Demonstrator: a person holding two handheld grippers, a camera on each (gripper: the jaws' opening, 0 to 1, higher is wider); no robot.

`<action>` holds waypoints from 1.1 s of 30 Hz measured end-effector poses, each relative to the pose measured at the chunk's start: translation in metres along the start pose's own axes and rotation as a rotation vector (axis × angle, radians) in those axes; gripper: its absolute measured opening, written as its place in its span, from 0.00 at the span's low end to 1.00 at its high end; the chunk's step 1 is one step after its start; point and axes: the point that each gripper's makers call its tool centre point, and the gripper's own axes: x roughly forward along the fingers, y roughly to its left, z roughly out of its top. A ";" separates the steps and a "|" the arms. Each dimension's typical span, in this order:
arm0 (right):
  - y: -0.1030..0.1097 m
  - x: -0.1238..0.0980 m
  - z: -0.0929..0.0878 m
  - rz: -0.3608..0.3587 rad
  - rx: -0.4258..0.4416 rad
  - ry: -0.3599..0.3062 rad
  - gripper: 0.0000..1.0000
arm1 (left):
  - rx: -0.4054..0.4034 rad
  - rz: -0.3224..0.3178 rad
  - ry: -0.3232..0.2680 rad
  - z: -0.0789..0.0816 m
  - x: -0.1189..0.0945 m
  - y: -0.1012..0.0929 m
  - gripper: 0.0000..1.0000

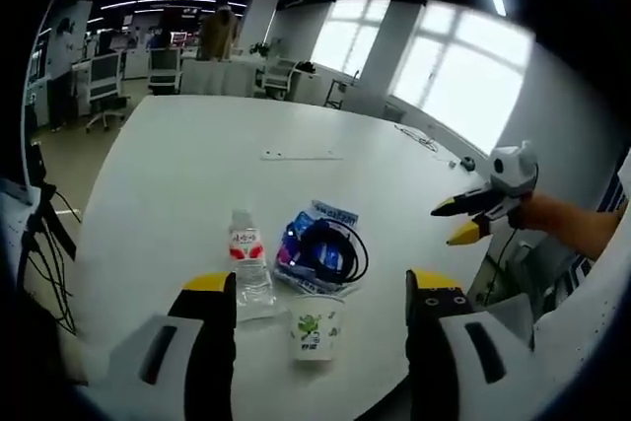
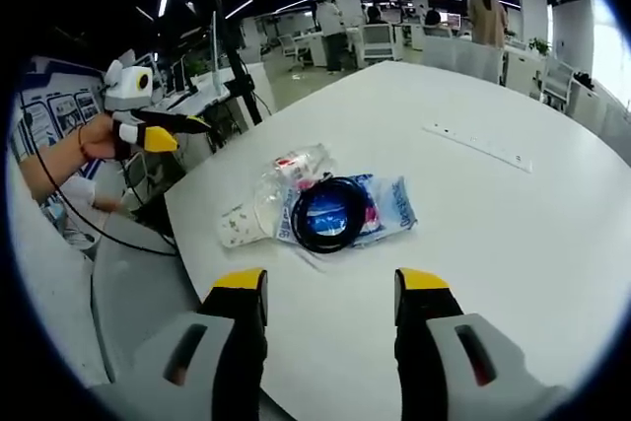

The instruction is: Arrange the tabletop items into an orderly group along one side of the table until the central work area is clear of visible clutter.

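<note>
On the white table (image 1: pixel 187 184) a clear water bottle (image 1: pixel 248 263) with a red label stands beside a white paper cup (image 1: pixel 316 327) with a green print. Behind them lies a blue packet (image 1: pixel 330 216) with a black cable coil (image 1: pixel 330 248) on top. My left gripper (image 1: pixel 320 288) is open just short of the cup and bottle. In the right gripper view the bottle (image 2: pixel 286 170), cup (image 2: pixel 240 226), coil (image 2: pixel 330 212) and packet (image 2: pixel 389 206) sit ahead of my open right gripper (image 2: pixel 332 283). Each gripper is empty. The right gripper (image 1: pixel 449 224) hangs off the table's right edge.
A thin white strip (image 1: pixel 301 155) lies further out on the table, also seen as the strip (image 2: pixel 478 145) in the right gripper view. The left gripper (image 2: pixel 187 132) is held by a hand beyond the table edge. Office desks, chairs and people stand behind.
</note>
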 end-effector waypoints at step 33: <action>-0.021 0.040 0.017 -0.012 0.033 0.010 0.45 | 0.038 -0.034 0.044 0.010 0.057 -0.001 0.61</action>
